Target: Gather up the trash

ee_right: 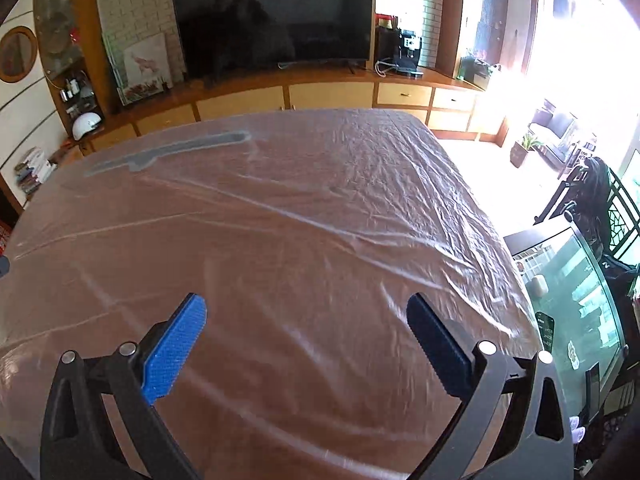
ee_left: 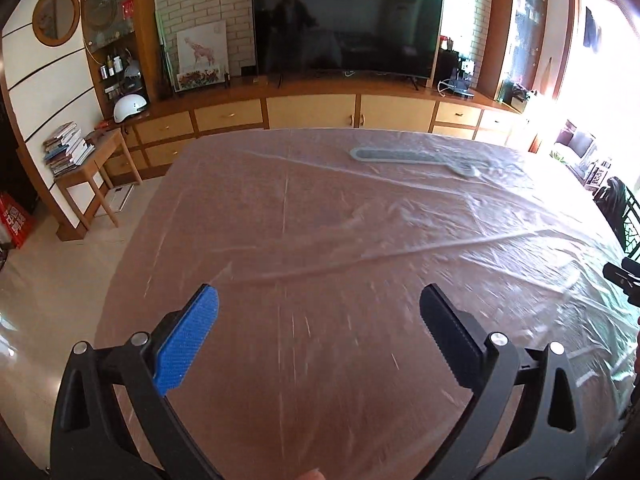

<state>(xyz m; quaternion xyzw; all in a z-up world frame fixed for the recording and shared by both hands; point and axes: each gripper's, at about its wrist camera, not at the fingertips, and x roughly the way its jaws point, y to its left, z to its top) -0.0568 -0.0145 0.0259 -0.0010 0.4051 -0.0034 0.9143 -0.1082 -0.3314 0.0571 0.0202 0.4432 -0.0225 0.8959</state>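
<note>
A brown table (ee_left: pixel 320 248) lies under a clear, wrinkled plastic sheet (ee_right: pixel 360 208). A long grey flat object (ee_left: pixel 416 158) lies under the sheet near the far edge; it also shows in the right wrist view (ee_right: pixel 168 152) at the far left. No loose trash shows on the table. My left gripper (ee_left: pixel 318 304) is open and empty above the near part of the table. My right gripper (ee_right: pixel 306 312) is open and empty above the near right part. A bit of the right gripper (ee_left: pixel 624 280) shows at the right edge of the left wrist view.
A wooden cabinet with a large TV (ee_left: pixel 344 28) stands beyond the table. A small side table with stacked books (ee_left: pixel 66 150) is at the left. A glass table (ee_right: pixel 576 296) holding a phone (ee_right: pixel 546 332) stands to the right. Dark chairs (ee_right: pixel 592 196) stand by the bright window.
</note>
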